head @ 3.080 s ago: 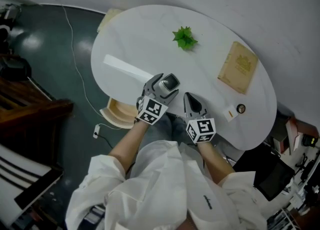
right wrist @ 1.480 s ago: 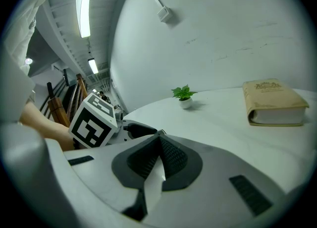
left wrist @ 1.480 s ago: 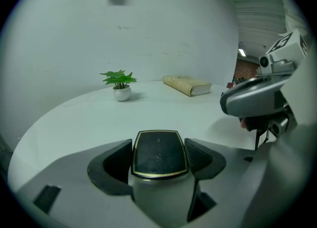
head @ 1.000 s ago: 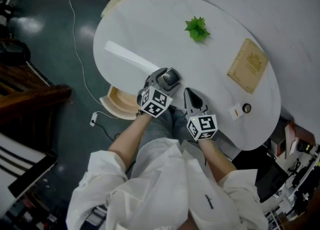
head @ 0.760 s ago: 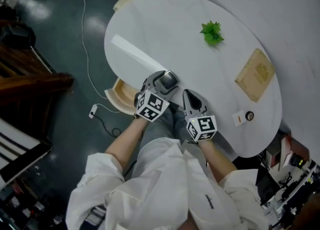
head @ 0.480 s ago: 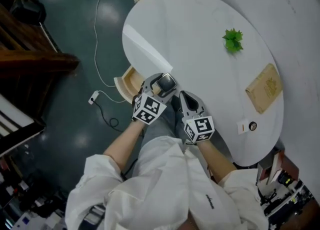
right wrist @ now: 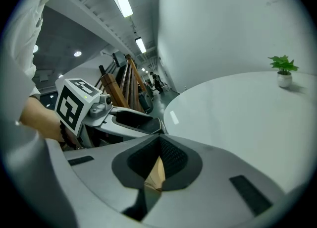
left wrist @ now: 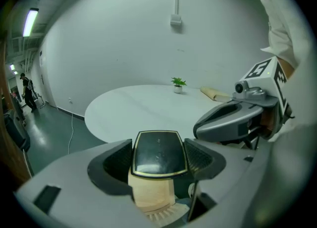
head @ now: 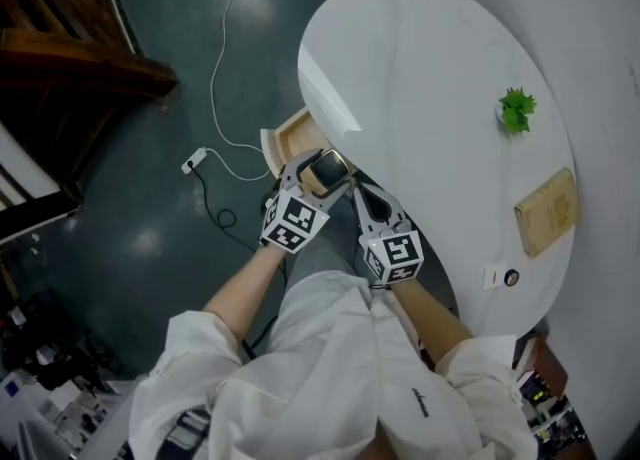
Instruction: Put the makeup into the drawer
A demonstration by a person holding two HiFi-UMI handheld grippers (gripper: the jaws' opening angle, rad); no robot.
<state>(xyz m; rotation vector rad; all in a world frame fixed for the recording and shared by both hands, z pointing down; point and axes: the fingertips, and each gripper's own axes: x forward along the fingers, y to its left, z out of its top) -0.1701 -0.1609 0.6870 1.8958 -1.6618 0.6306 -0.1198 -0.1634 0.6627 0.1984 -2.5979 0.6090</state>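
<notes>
A black makeup compact (head: pixel 328 164) with a gold rim sits between the jaws of my left gripper (head: pixel 320 172), which is shut on it. In the left gripper view the compact (left wrist: pixel 158 152) fills the gap between the jaws, with the open wooden drawer (left wrist: pixel 151 196) right below it. The drawer (head: pixel 292 138) juts out from under the near-left edge of the white oval table (head: pixel 440 88). My right gripper (head: pixel 364 196) hovers just right of the left one, shut and empty (right wrist: pixel 159 161).
On the table stand a small green plant (head: pixel 516 110), a tan book (head: pixel 548 211), and a small white item (head: pixel 495 276) beside a round one (head: pixel 512 276). A cable (head: pixel 225 98) with a plug (head: pixel 194 160) lies on the dark floor. Wooden furniture (head: pixel 80 48) stands at the far left.
The head view has swung left, so the table has slid right. Both grippers have moved to the table's left edge, over the drawer. The compact stays in the left gripper.
</notes>
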